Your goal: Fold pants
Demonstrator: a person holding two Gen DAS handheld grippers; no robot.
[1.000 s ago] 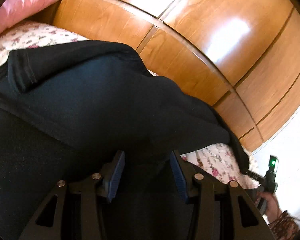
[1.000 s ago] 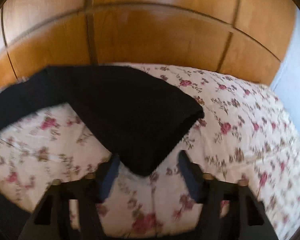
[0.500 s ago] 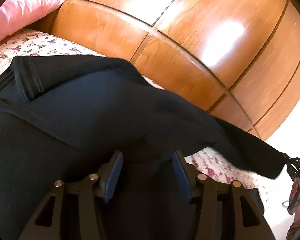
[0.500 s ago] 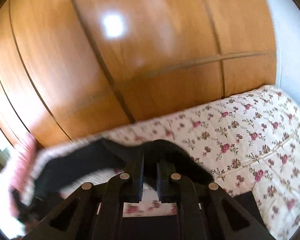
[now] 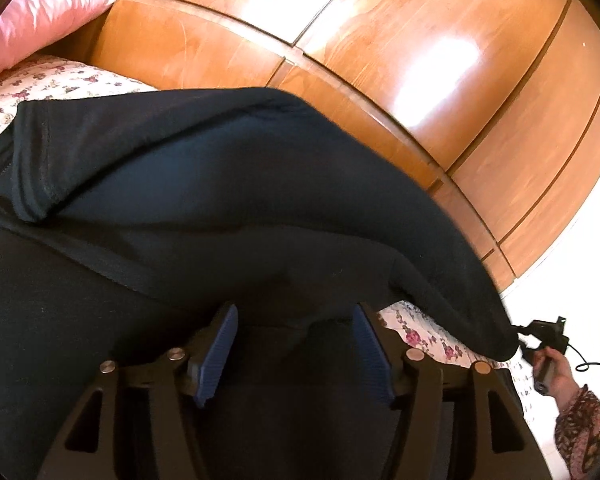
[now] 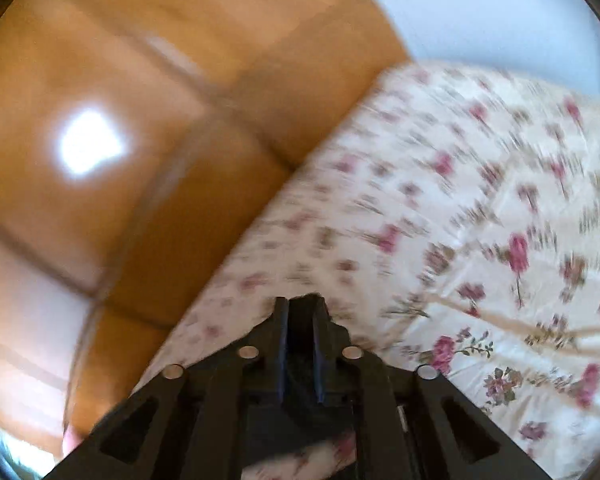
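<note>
The black pants (image 5: 228, 208) are lying in a big soft heap on the bed (image 5: 60, 80), which is wearing a white sheet with little pink flowers. In the left view the dark cloth is filling most of the picture. One hemmed edge is folding over near the top left. One end of the pants is stretching off to the lower right.

The left claw (image 5: 294, 354) is sitting low over the heap. Its blue pads (image 5: 216, 356) are standing wide apart and are opening wider. Black cloth is lying between them, but the pads are not pressing on it.

At the far right of that view a hand (image 5: 556, 372) in a flowery sleeve is holding the right claw (image 6: 300, 320). The stretched end of the pants is reaching right up to it.

In the right view the two black fingers are sitting close together, with a tip of black cloth pinched between them. The jaws are opening a little right now. That picture is very blurry.

A pink pillow (image 5: 40, 20) is resting at the top left of the bed. Shiny brown wooden panels (image 5: 380, 80) are standing behind the bed. A pale wall (image 6: 500, 12) is showing past the bed's corner.
</note>
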